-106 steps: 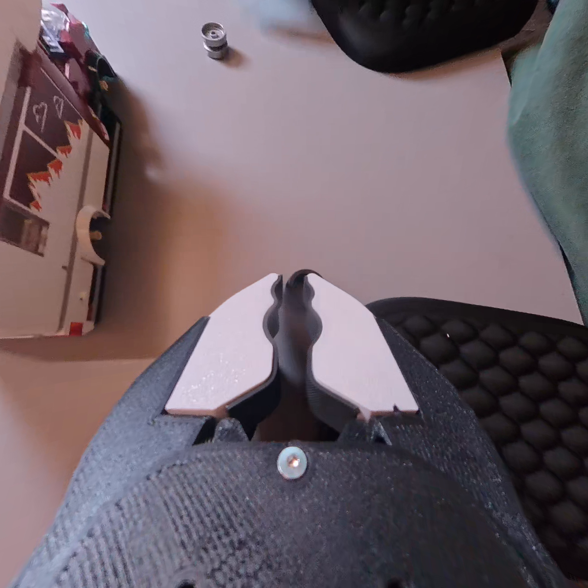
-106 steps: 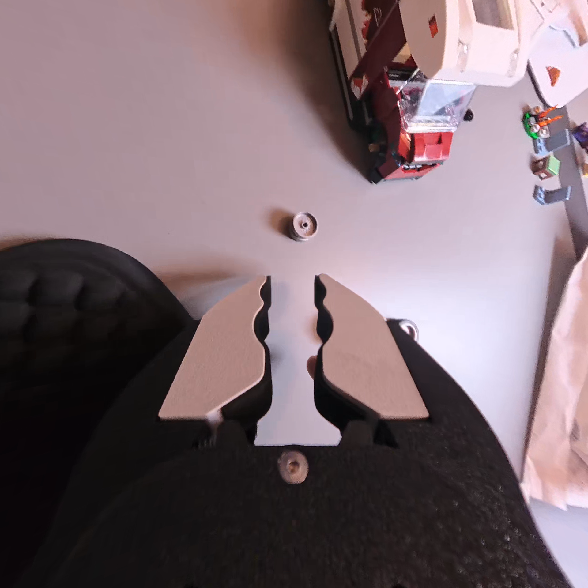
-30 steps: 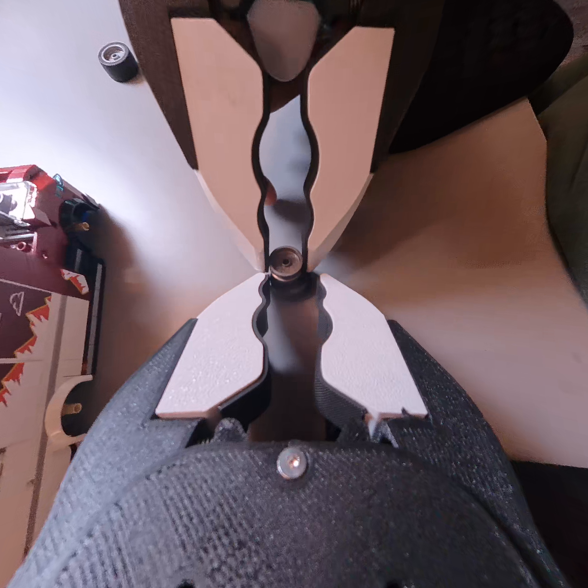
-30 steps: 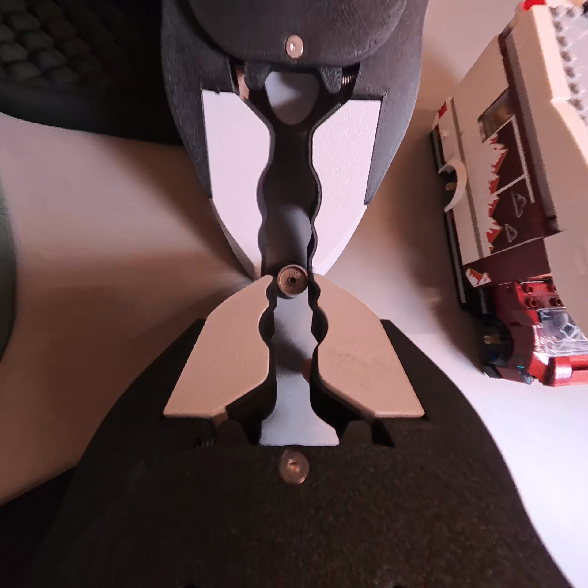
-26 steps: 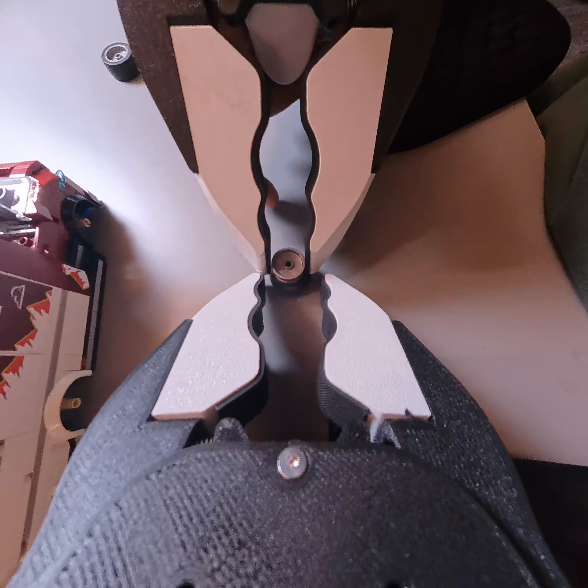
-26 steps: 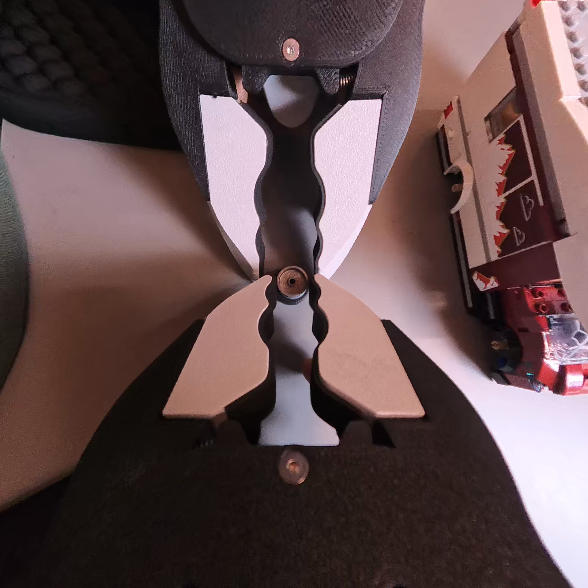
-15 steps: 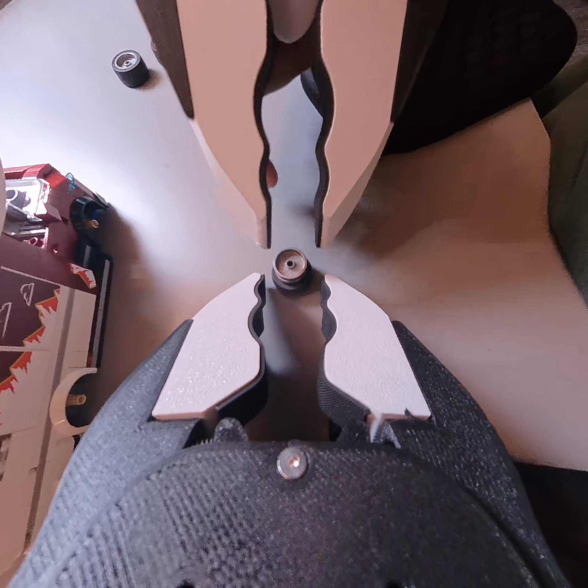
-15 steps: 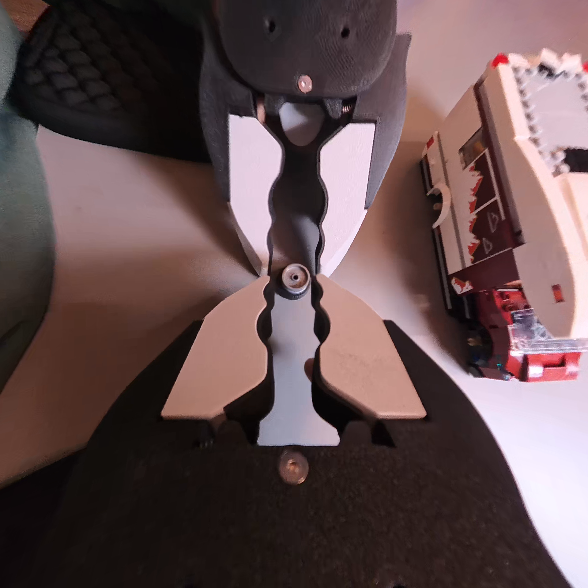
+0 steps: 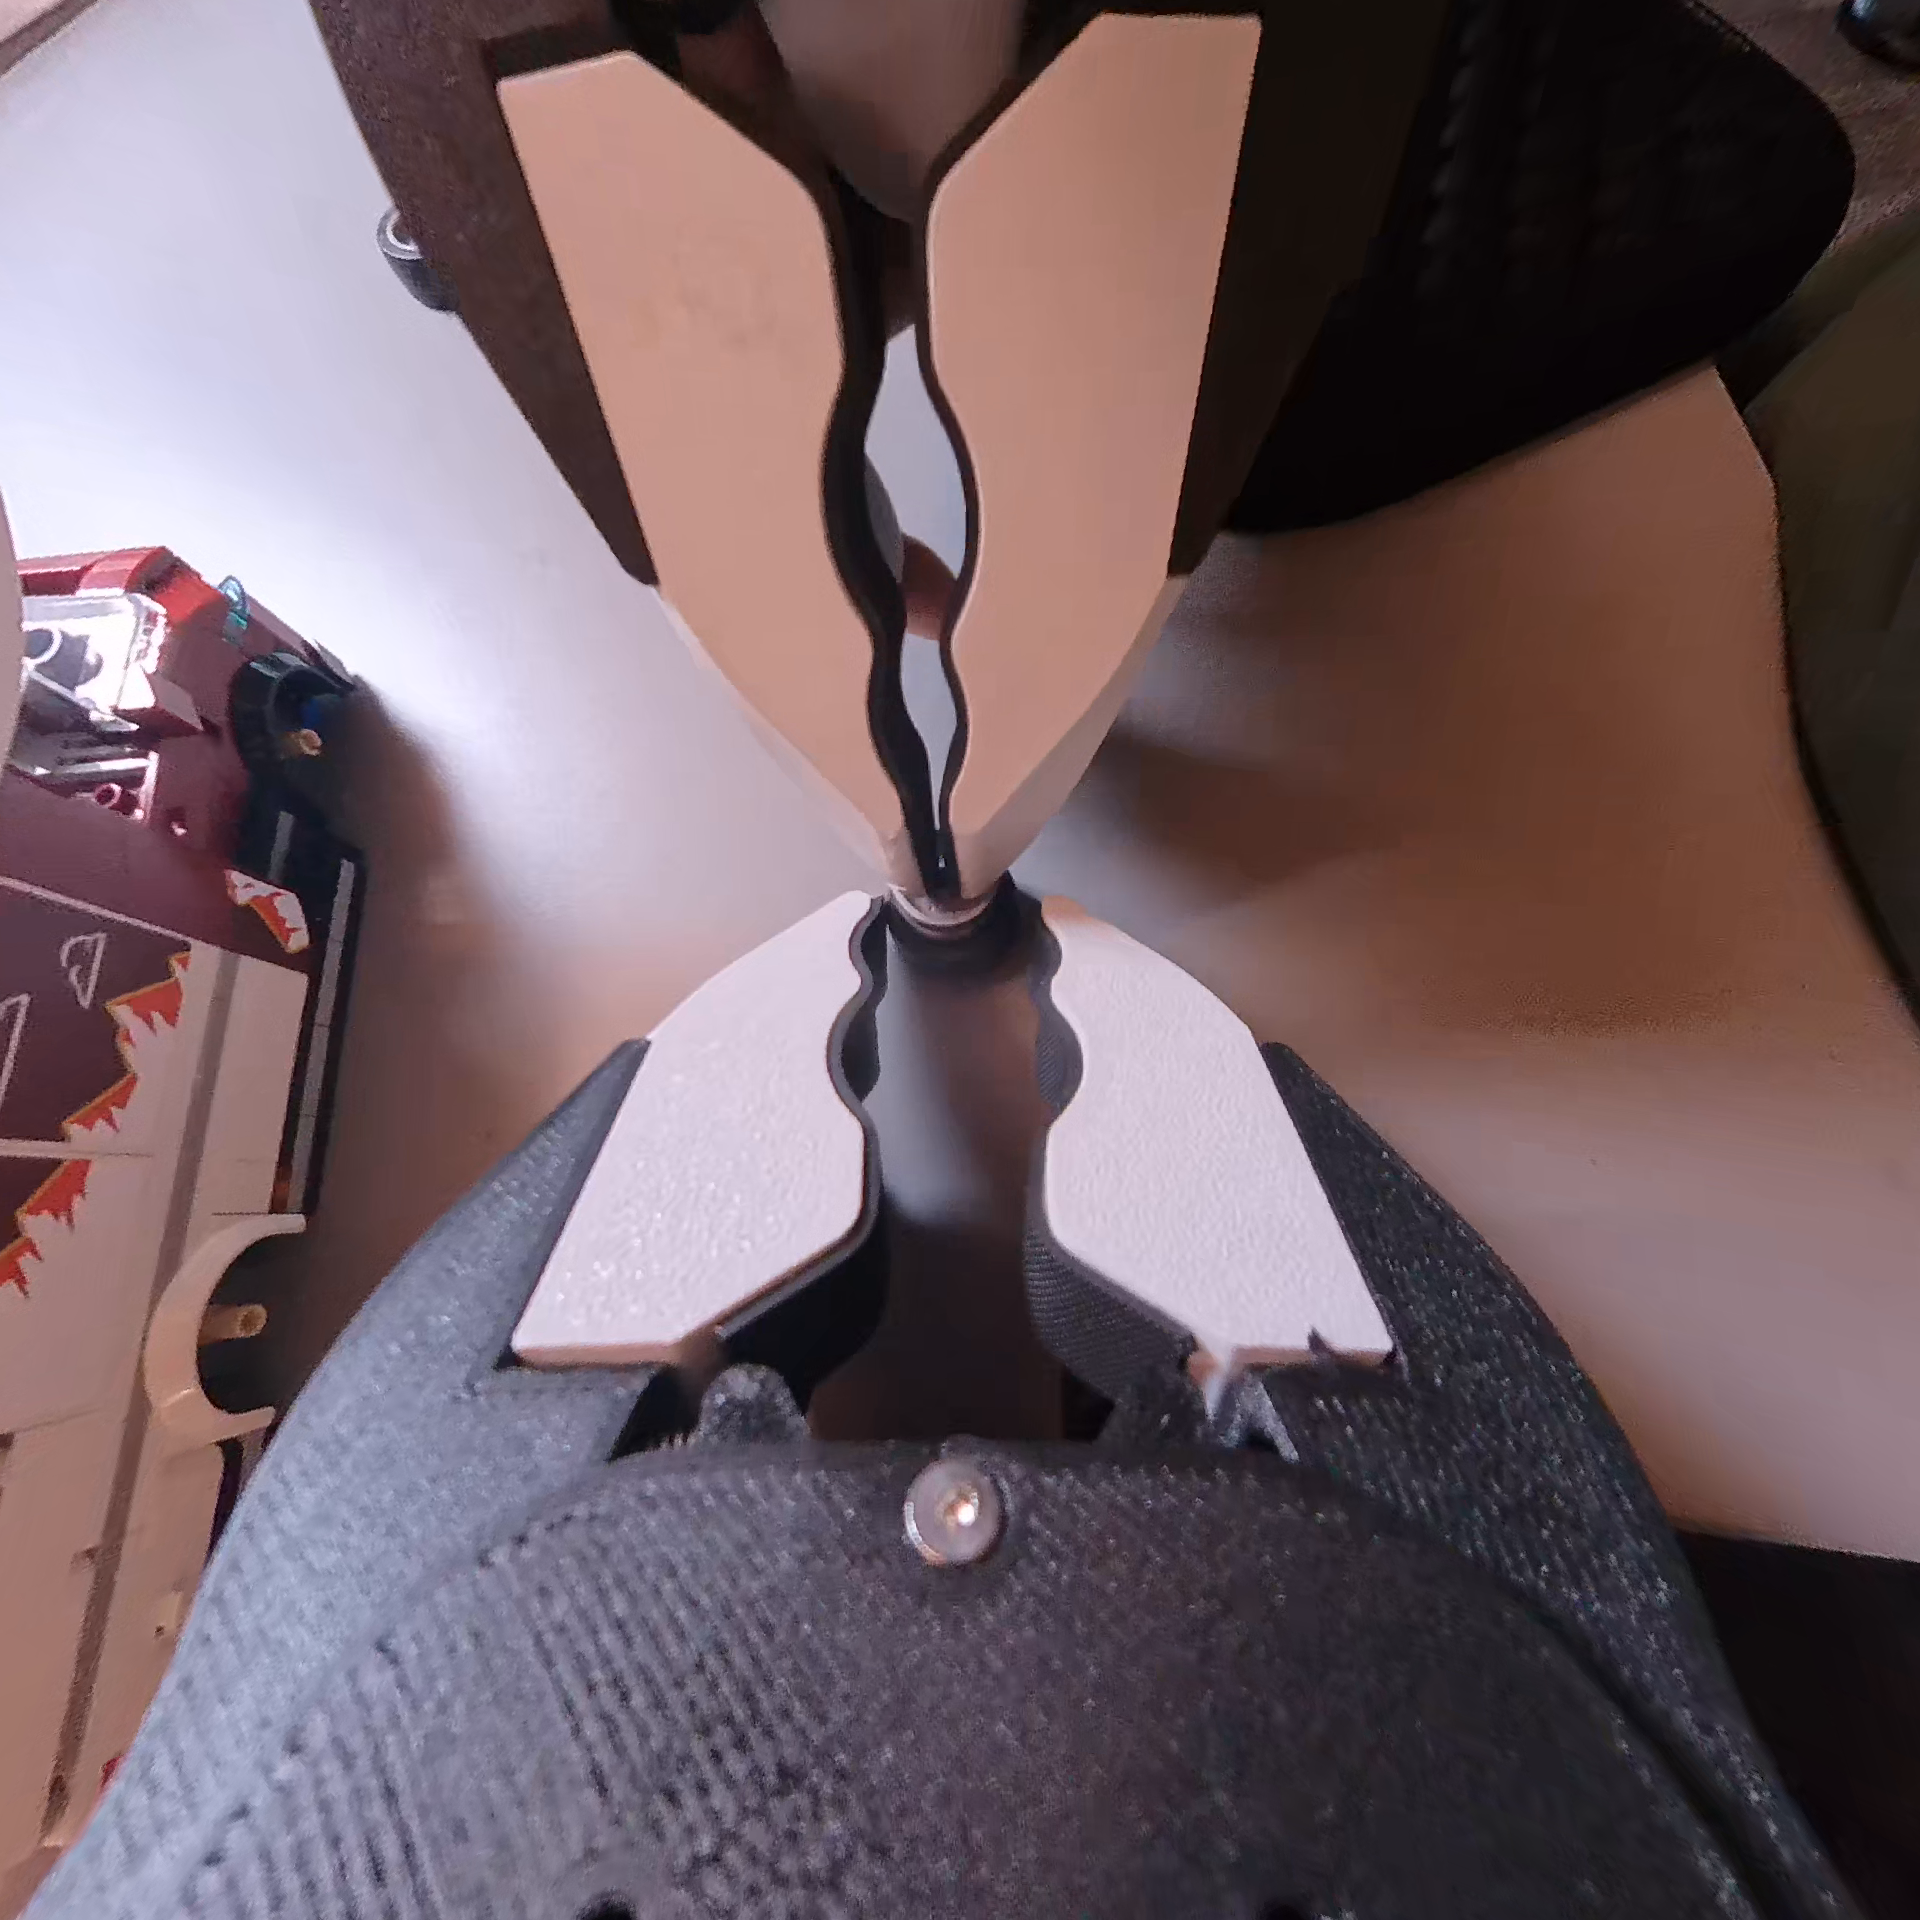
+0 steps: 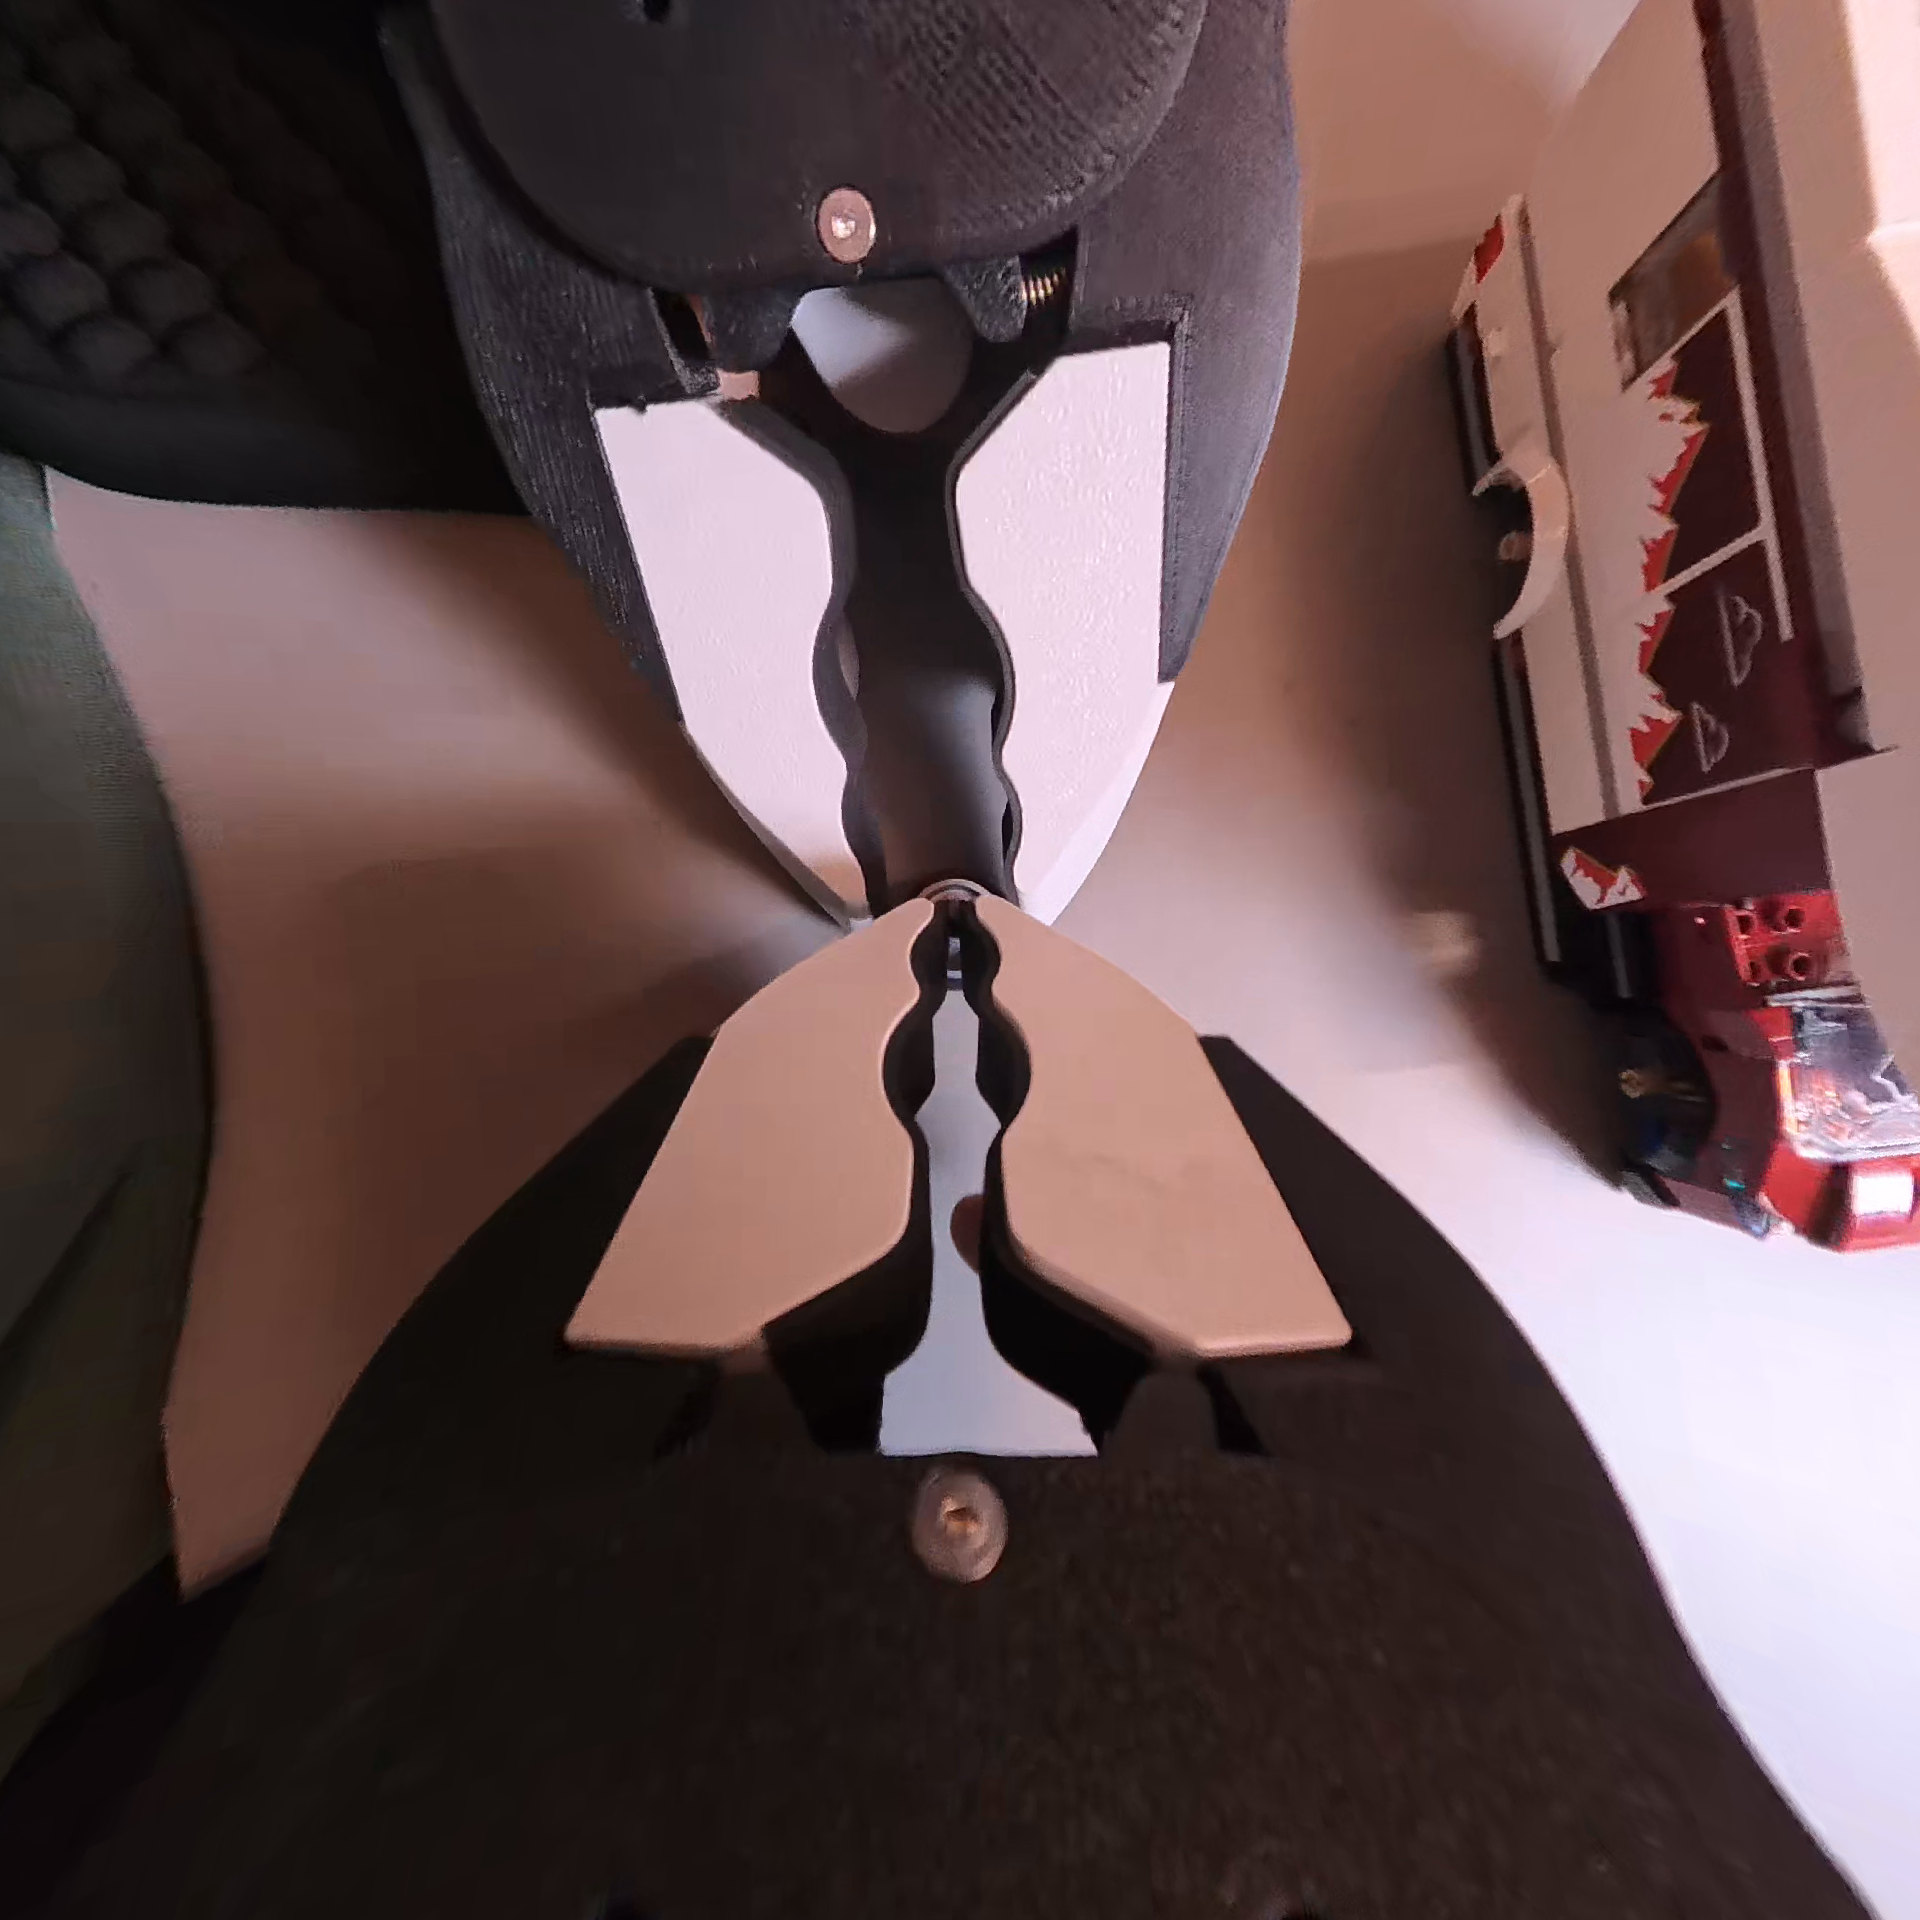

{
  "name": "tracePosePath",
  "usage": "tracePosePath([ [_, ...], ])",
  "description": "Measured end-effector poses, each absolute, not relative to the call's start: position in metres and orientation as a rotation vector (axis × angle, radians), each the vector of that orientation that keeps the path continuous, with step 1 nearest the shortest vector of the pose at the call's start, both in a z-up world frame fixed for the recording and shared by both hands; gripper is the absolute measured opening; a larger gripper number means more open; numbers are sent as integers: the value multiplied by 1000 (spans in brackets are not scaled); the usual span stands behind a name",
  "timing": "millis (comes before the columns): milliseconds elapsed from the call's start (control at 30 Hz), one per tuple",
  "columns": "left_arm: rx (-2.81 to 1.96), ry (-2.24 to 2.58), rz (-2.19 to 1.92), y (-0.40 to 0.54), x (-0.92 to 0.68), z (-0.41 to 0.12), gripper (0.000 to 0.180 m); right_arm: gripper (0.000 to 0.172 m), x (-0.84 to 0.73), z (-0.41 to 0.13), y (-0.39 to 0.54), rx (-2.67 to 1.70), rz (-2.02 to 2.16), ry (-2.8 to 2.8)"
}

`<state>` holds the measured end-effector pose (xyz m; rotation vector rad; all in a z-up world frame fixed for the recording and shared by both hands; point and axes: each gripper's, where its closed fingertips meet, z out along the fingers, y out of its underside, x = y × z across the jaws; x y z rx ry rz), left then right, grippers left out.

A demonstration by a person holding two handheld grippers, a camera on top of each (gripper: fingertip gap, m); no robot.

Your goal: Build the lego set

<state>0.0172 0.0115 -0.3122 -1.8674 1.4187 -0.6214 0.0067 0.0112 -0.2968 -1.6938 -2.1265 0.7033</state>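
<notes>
A: The left gripper (image 9: 951,920) has its jaws part-open around a small toy wheel (image 9: 940,914), grey hub in a black tyre, with a pad pressed on each side of the tyre. It hangs above the pale table (image 9: 1455,935), probably braced so the other tool can work on it.

B: And the right gripper (image 10: 956,914)?

A: Nearly closed, tips meeting at the wheel's hub, touching it head-on. Whether they pinch anything there, I cannot tell.

B: What differs between the views?

A: The left wrist view shows the tyre's width in the jaws and a second wheel (image 9: 410,255) lying far off, half behind the right gripper. The right wrist view shows only a sliver of hub (image 10: 954,889), but more of the red-and-cream brick-built van (image 10: 1662,727) lying on its side nearby.
</notes>
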Motion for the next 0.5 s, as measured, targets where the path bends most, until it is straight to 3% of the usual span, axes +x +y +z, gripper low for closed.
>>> tracePosePath([
  [233,-1855,1406,-634,9,15,-311,28,0,3,-303,7,-1730,597,-2221],
  [500,-1835,1411,-612,7,14,-310,23,4,6,-289,3,-1735,777,-2164],
])
